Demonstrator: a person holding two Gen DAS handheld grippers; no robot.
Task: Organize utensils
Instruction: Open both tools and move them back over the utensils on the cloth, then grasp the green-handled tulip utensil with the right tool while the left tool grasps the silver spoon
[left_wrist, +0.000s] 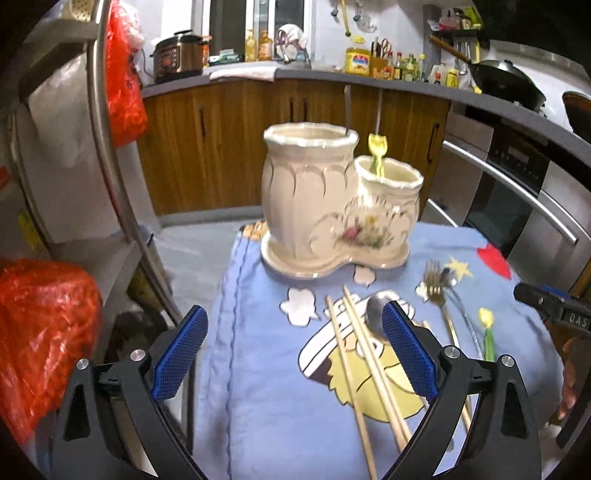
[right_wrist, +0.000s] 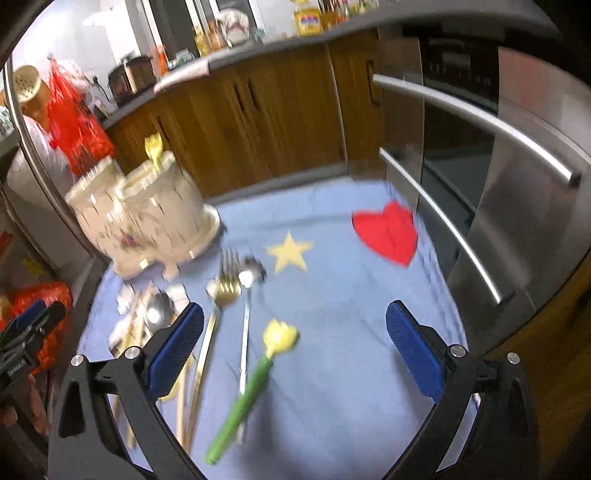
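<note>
A cream ceramic double utensil holder (left_wrist: 332, 199) stands at the far end of a blue cloth (left_wrist: 280, 406); a yellow-topped utensil (left_wrist: 376, 153) and a metal handle stick out of it. Two wooden chopsticks (left_wrist: 364, 354), a large metal spoon (left_wrist: 376, 310), a gold fork (left_wrist: 436, 291) and a yellow-and-green tulip utensil (left_wrist: 487, 332) lie on the cloth. My left gripper (left_wrist: 295, 350) is open above the chopsticks. My right gripper (right_wrist: 295, 350) is open above the tulip utensil (right_wrist: 251, 387), next to a small spoon (right_wrist: 244, 321), the fork (right_wrist: 218, 299) and the holder (right_wrist: 147, 218).
Wooden cabinets (left_wrist: 229, 147) and a cluttered counter run behind the table. A steel oven front with bar handles (right_wrist: 480, 177) stands close on the right. Red plastic bags (left_wrist: 40, 332) and a steel rack (left_wrist: 110, 147) are on the left.
</note>
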